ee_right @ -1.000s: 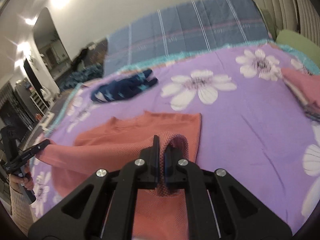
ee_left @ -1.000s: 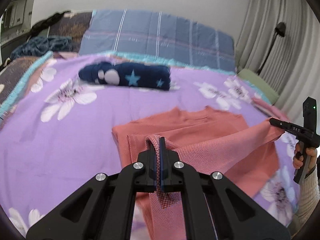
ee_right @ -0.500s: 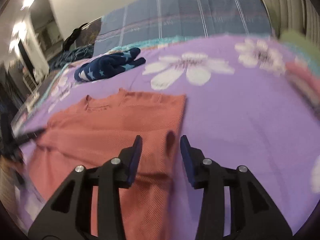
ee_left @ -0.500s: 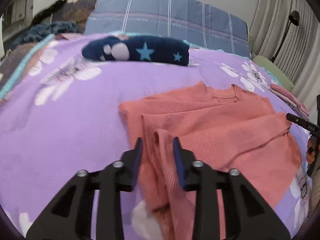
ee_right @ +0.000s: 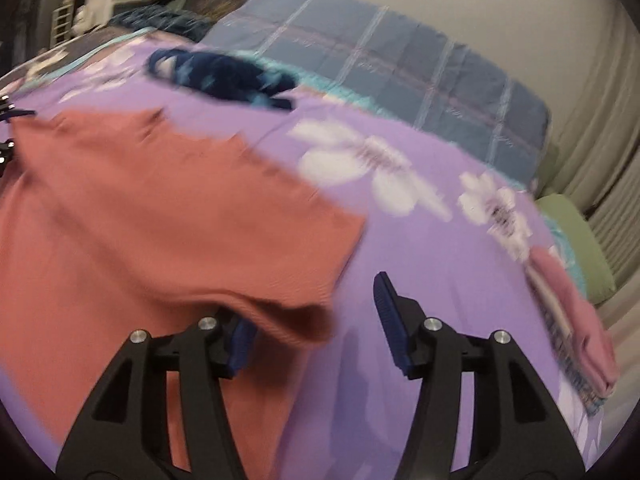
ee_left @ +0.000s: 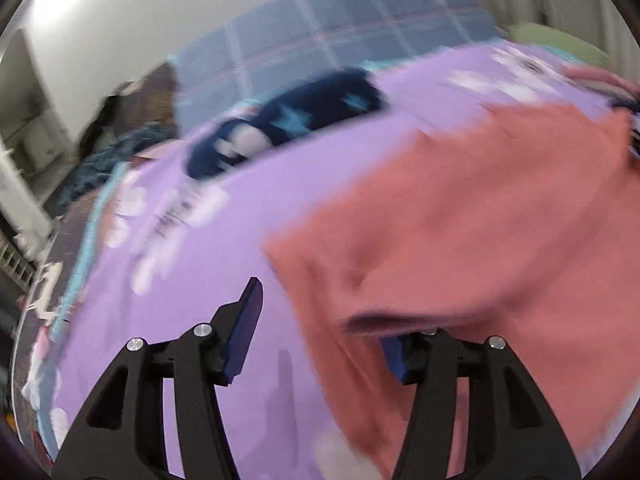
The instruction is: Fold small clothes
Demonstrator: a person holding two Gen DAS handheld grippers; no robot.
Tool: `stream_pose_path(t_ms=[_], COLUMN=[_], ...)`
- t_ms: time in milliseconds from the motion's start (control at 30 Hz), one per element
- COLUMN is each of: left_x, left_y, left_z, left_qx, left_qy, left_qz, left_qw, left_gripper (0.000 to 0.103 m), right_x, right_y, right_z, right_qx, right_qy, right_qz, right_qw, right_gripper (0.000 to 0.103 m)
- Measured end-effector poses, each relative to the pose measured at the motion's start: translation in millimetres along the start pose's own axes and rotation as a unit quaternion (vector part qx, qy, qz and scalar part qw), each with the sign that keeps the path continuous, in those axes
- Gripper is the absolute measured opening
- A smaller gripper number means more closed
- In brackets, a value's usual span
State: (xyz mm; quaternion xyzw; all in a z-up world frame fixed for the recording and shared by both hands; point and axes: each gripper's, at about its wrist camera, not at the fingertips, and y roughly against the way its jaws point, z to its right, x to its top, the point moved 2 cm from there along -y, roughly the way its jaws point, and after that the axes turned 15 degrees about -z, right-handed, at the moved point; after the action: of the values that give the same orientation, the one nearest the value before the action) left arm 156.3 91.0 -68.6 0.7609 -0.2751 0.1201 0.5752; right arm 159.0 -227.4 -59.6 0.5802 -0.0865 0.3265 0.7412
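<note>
Both views blurred; detail soft.

Left gripper (ee_left: 320,320): jaws spread wide, nothing clamped. Its left finger stands over bare purple floral bedspread (ee_left: 192,280); its right finger is partly hidden under a raised fold at the salmon-red shirt's (ee_left: 472,216) near edge. Whether cloth touches the pad, cannot tell.

Right gripper (ee_right: 316,320): jaws equally wide, nothing held. A drooping corner of the shirt (ee_right: 160,216) hangs over its left finger; the right finger stands over bare bedspread (ee_right: 440,248).

The shirt lies spread across the middle of the bedspread, between the two grippers, its folded-over edges nearest the cameras.

Around it:
- Navy star-print bundle (ee_left: 288,128), rolled, near the bedspread's far edge, well apart from the shirt; also in the right view (ee_right: 224,72).
- Blue plaid pillow (ee_right: 400,76) beyond the far edge.
- Pink folded stack (ee_right: 572,320) at the bedspread's right edge, apart from the shirt.
- Green cushion (ee_right: 576,232) just past that stack, by the curtains (ee_right: 600,120).
- Dark clutter at the far left corner, too blurred to name.
</note>
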Motion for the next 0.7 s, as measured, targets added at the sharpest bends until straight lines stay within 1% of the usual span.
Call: stream_pose_path(t_ms=[33, 67, 100, 133, 167, 233, 300, 367, 433, 500, 567, 600, 633, 667, 700], left_x=[10, 19, 25, 27, 28, 26, 25, 27, 31, 34, 38, 40, 42, 43, 45], left_y=[-3, -6, -8, -10, -12, -16, -20, -28, -33, -36, -39, -41, -44, -45, -47], left_z=[-12, -27, -42, -51, -55, -59, -57, -52, -44, -37, -31, -29, -26, -25, -23], left_qx=[-0.012, -0.037, -0.07, -0.098, -0.117, -0.147, -0.165, -0.182, -0.196, -0.201, -0.199, -0.196, -0.196, -0.198, -0.201], left_qy=[0.028, 0.07, 0.109, 0.125, 0.13, 0.125, 0.116, 0.11, 0.099, 0.088, 0.076, 0.072, 0.066, 0.063, 0.057], left_qz=[0.004, 0.009, 0.012, 0.009, 0.007, 0.007, 0.001, -0.01, -0.018, -0.023, -0.03, -0.034, -0.039, -0.04, -0.042], left_qw=[0.9995, 0.9968, 0.9915, 0.9872, 0.9845, 0.9811, 0.9795, 0.9772, 0.9755, 0.9753, 0.9767, 0.9773, 0.9776, 0.9773, 0.977], left_gripper=[0.057, 0.057, 0.057, 0.057, 0.057, 0.057, 0.057, 0.057, 0.057, 0.057, 0.057, 0.054, 0.05, 0.036, 0.016], right_x=[9, 15, 19, 22, 22, 19, 17, 18, 21, 27, 35, 36, 38, 40, 41], right_y=[-4, -7, -11, -14, -18, -22, -26, -31, -34, -36, -40, -41, -43, -46, -48], right_z=[9, 17, 25, 33, 41, 50, 52, 56, 55, 53, 52, 50, 49, 48, 47], right_qx=[0.012, 0.028, 0.046, 0.066, 0.089, 0.119, 0.14, 0.168, 0.176, 0.183, 0.191, 0.192, 0.195, 0.2, 0.204], right_qy=[-0.023, -0.046, -0.068, -0.091, -0.109, -0.121, -0.126, -0.134, -0.137, -0.134, -0.131, -0.13, -0.128, -0.127, -0.126], right_qz=[0.0, -0.002, -0.006, -0.009, -0.012, -0.011, -0.011, -0.015, -0.015, -0.014, -0.023, -0.027, -0.031, -0.035, -0.038], right_qw=[1.0, 0.999, 0.997, 0.994, 0.99, 0.986, 0.982, 0.977, 0.975, 0.974, 0.973, 0.972, 0.972, 0.971, 0.97], right_gripper=[0.055, 0.055, 0.055, 0.055, 0.055, 0.055, 0.048, 0.034, 0.027, 0.027, 0.027, 0.028, 0.031, 0.032, 0.032])
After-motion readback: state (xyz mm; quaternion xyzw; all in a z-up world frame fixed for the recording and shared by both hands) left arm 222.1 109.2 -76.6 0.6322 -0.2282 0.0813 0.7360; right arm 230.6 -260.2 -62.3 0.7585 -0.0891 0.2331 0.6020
